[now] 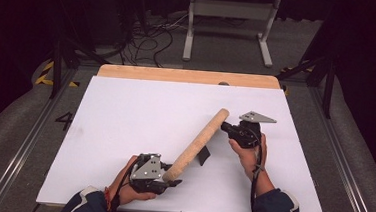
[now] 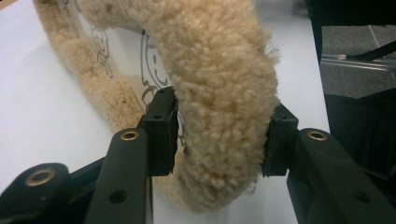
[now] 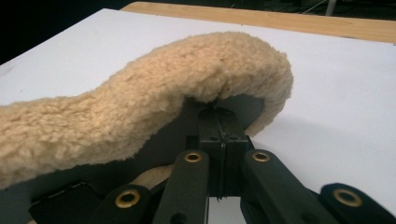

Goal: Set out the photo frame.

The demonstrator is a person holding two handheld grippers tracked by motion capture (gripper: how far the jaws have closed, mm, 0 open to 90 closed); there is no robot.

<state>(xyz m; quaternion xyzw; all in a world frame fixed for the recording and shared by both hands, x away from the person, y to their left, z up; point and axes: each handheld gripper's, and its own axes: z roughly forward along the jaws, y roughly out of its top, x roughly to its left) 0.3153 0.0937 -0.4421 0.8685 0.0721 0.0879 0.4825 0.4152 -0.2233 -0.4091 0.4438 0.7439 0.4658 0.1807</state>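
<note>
Fleece ring [image 1: 197, 140] lifted between tools: left tool [image 1: 171, 177] clamps rim, right tool [image 1: 224, 127] pinches liner.

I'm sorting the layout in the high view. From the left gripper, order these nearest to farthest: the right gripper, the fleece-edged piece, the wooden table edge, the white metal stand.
1. Fleece-edged piece: held in the left gripper fingers.
2. Right gripper: across, at the piece's far end.
3. Wooden table edge: along the table's far side.
4. White metal stand: on the floor beyond the table.

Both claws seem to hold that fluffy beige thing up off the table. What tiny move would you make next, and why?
Probably lower it gently. The fleecy cover hangs tilted above the white table, the left gripper clamping its thick rim and the right gripper pinching its thin inner edge.
</note>
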